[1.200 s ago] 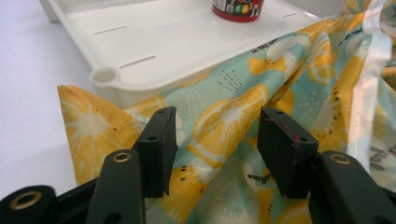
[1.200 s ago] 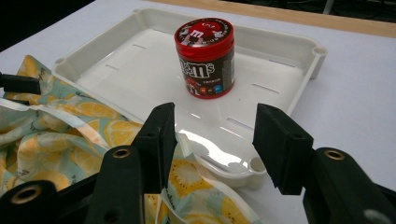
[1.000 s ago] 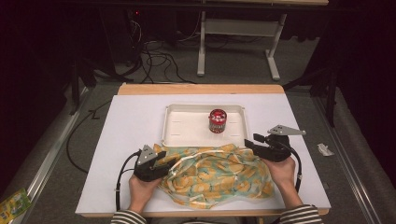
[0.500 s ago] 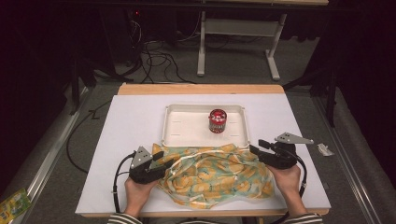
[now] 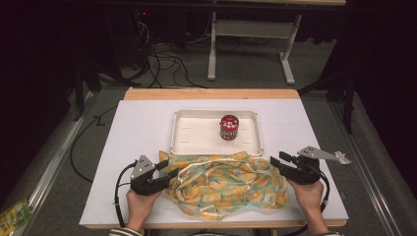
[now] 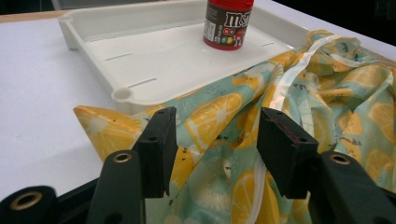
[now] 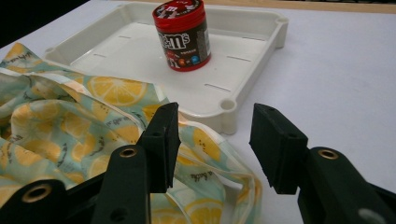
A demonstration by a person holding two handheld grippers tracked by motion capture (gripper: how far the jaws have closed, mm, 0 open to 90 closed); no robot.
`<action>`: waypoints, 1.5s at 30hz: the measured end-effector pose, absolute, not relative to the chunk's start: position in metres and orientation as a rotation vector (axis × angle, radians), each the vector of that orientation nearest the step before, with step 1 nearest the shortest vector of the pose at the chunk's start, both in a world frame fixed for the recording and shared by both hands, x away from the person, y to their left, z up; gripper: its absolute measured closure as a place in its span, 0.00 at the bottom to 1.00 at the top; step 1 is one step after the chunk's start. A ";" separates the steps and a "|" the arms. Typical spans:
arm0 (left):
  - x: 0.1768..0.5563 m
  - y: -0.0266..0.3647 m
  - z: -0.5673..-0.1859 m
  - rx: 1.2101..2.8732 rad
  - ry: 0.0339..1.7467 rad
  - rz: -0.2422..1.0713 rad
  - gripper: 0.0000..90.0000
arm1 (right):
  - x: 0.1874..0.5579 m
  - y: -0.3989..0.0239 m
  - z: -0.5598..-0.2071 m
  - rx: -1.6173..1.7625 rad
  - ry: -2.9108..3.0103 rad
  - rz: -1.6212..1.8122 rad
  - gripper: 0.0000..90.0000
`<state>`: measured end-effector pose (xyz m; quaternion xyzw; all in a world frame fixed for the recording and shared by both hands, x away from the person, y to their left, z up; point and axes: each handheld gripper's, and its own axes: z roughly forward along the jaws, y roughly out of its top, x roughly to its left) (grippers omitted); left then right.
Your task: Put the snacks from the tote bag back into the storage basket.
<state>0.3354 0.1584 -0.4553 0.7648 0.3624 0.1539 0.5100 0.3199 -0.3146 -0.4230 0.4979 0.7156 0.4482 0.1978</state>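
I see crumpled thin cloth (image 5: pixel 225 183), lemon print on pale green, bunched just in front of white moulded plastic tray (image 5: pixel 196 142). Red-lidded cylindrical candy tub (image 5: pixel 228 127) upright inside tray. My left gripper (image 5: pixel 166 171) at cloth's left edge, jaws spread. Right gripper (image 5: pixel 278 160) jaws apart, now drawn back off cloth's right edge.

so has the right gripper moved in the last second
Yes. The right gripper has slid outward to the right, off the lemon cloth and away from the tray, jaws open.
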 end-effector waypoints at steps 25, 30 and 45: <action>0.337 0.186 -0.450 1.803 0.950 0.405 0.54 | 0.305 -0.344 -0.435 1.460 1.915 1.224 0.60; 0.339 0.190 -0.450 1.800 0.970 0.413 0.54 | 0.304 -0.348 -0.437 1.473 1.901 1.220 0.60; 0.348 0.201 -0.454 1.797 1.037 0.433 0.54 | 0.308 -0.361 -0.443 1.508 1.858 1.205 0.59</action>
